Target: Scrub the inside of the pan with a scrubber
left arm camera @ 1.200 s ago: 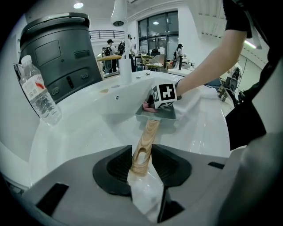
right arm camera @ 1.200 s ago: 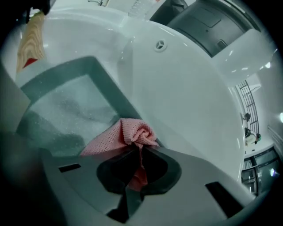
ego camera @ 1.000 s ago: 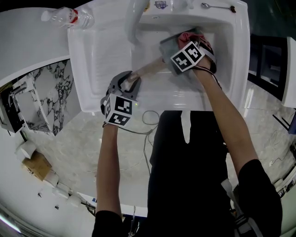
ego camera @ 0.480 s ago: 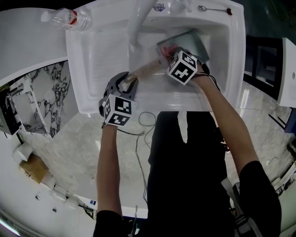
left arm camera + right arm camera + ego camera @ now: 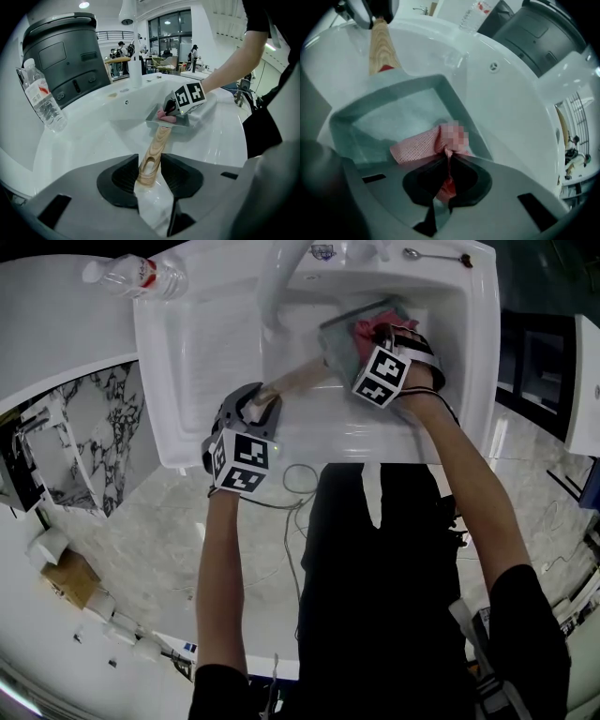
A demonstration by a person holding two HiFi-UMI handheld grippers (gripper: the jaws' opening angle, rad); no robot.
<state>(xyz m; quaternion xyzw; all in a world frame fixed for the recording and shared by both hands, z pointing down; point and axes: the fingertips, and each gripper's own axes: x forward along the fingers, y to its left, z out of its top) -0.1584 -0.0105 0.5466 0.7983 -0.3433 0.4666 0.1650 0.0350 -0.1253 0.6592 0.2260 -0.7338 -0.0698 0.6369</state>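
A rectangular grey-green pan lies in the white sink, its wooden handle pointing toward me. My left gripper is shut on the end of that handle and holds it still. A pink mesh scrubber rests on the pan's floor near its far right wall. My right gripper is shut on the scrubber, with the cloth bunched between the jaws and pressed to the pan floor. The left gripper view shows the pan with the right gripper over it.
A plastic water bottle lies on the counter at the sink's far left. The white faucet arches over the basin beside the pan. A spoon lies on the sink's back rim. A large dark bin stands behind the bottle.
The right gripper drew the scrubber toward the pan's near left side, then pushed it back to the far right. The left gripper and handle stayed put.
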